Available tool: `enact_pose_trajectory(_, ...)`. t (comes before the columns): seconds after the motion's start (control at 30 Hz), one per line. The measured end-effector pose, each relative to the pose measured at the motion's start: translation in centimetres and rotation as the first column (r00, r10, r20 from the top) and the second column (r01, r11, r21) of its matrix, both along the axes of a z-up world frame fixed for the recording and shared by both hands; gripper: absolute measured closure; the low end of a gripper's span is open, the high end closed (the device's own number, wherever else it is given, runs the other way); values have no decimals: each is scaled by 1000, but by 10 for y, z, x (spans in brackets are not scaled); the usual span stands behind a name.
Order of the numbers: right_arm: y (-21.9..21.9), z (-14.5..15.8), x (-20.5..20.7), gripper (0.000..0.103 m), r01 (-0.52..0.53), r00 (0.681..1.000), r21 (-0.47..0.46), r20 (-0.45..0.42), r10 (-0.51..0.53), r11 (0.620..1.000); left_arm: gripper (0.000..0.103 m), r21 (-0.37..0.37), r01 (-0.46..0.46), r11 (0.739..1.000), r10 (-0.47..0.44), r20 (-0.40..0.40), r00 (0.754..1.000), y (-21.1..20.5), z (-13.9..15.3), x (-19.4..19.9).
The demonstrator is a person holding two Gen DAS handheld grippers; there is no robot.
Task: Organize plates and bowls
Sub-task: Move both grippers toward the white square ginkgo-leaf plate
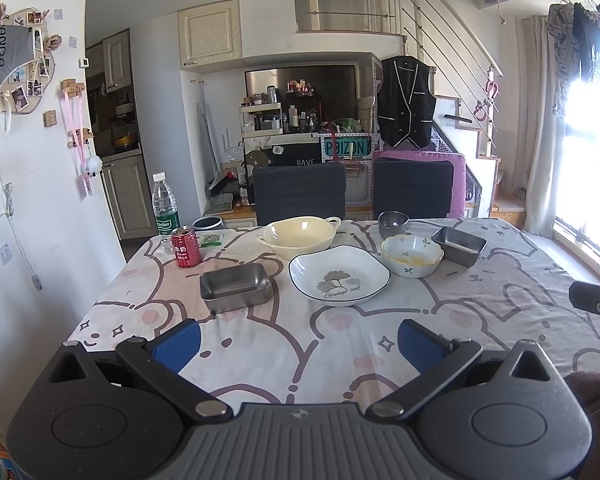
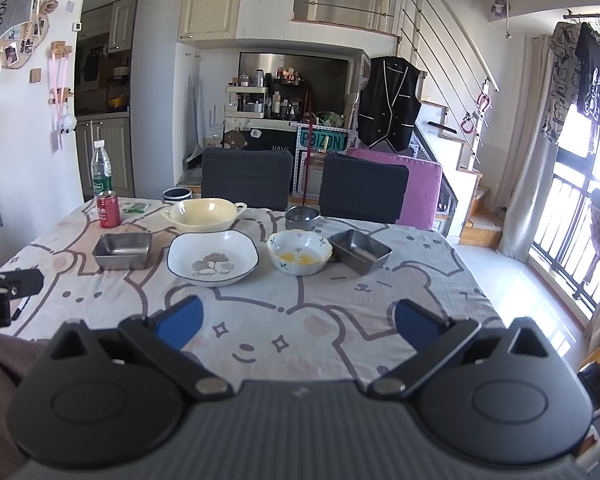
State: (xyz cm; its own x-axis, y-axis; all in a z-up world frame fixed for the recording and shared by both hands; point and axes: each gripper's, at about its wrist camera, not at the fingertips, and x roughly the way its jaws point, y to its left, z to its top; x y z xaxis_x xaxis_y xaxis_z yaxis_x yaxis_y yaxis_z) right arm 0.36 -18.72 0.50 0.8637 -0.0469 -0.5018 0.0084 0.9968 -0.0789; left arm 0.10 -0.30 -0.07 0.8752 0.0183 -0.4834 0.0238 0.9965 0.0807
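Your counter (image 1: 520, 280) carries the dishes mid-surface: the white plate (image 1: 339, 275) lies centre, the cream bowl (image 1: 298, 236) behind it, the flowered bowl (image 1: 412, 256) to its right. Your left gripper (image 1: 298, 344) and right gripper (image 2: 298, 322) hang released, empty, near the counter's front edge.

A cartoon-print cloth covers the bench (image 1: 340, 360). On it sit two steel trays (image 1: 235, 286), a white leaf plate (image 1: 339, 274), cream bowl (image 1: 299, 237), flowered bowl (image 1: 412, 255), steel cup (image 1: 393, 224), red can (image 1: 186, 247) and water bottle (image 1: 165, 208).
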Motion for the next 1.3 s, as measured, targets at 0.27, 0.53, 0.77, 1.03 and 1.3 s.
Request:
enact_pose_trajectory(0.27,-6,5,7,0,-21,999,7,-31,22,1000,0,17,7,1000,-6,-37,999,-3,3,11)
enact_pose_trajectory(0.53,-8,9,39,0,-69,996,-7,-55,69,998,0,31,-27,999,28,-24,999,-3,18,56)
enact_pose_trajectory(0.77,-14,14,87,0,-83,995,-1,-59,83,997,0,26,-39,999,40,-33,999,3,17,106)
enact_pose_trajectory(1.03,-20,6,159,0,-104,991,2,-86,104,995,0,5,-78,997,78,-49,996,15,-1,169)
enact_pose_trajectory(1.3,-9,-16,233,0,-169,978,2,-125,167,986,0,-44,-101,994,96,-97,991,24,-31,231)
